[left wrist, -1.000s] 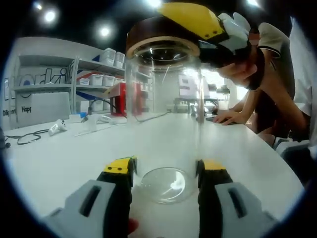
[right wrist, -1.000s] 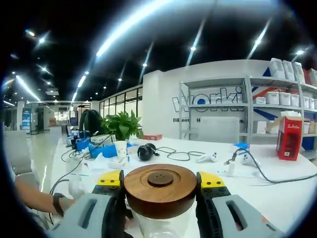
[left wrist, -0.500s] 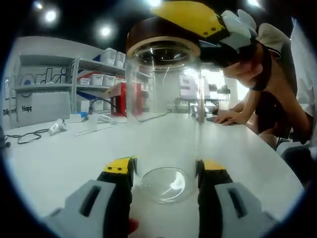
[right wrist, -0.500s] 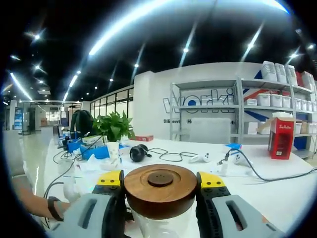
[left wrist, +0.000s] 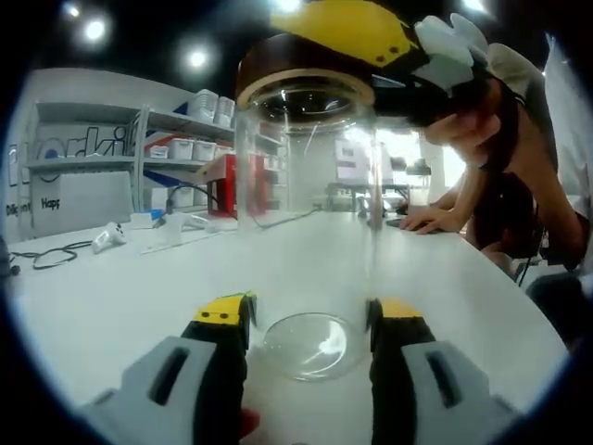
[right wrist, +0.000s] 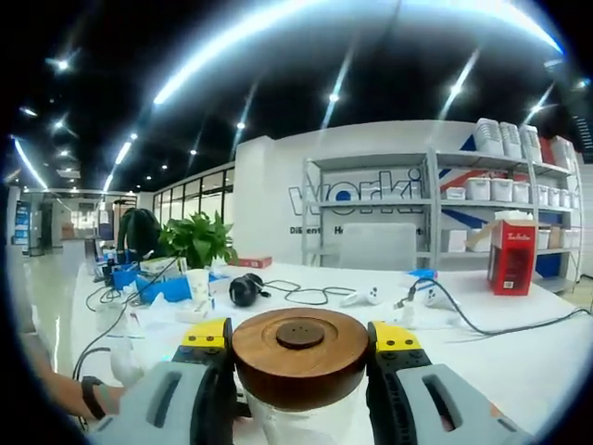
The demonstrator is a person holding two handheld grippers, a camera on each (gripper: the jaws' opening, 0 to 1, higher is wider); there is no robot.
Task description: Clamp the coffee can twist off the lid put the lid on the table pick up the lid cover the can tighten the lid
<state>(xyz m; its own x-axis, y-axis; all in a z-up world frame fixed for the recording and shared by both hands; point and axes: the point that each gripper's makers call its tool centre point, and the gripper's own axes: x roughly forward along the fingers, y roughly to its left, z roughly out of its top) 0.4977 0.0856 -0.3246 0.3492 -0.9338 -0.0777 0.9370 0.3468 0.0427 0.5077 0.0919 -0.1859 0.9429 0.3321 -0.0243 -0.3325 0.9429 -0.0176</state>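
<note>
- Left gripper view: my left gripper (left wrist: 308, 320) has its jaws narrow on the base of the can (left wrist: 306, 213), a clear glass jar standing upright on the white table (left wrist: 120, 297). Both yellow tips touch the glass, one on each side.
- Up top, the wooden lid (left wrist: 278, 60) sits on the can's mouth, and my right gripper (left wrist: 366, 42) comes in from the right, over it. A hand (left wrist: 468, 125) holds that gripper from behind.
- Beyond the can: shelves (left wrist: 111, 139) with white bins along the wall, a red box (left wrist: 236, 185), a cable (left wrist: 56, 255) on the table.
- Right gripper view: my right gripper (right wrist: 299, 343) has its jaws pressed to both sides of the lid (right wrist: 299, 357), round, brown, with a small knob in the middle. The glass of the can (right wrist: 301, 422) shows just below the lid.
- Behind: a plant (right wrist: 195, 243), headphones (right wrist: 246, 289), a red box (right wrist: 511, 260), shelves (right wrist: 445, 222) by the wall.
</note>
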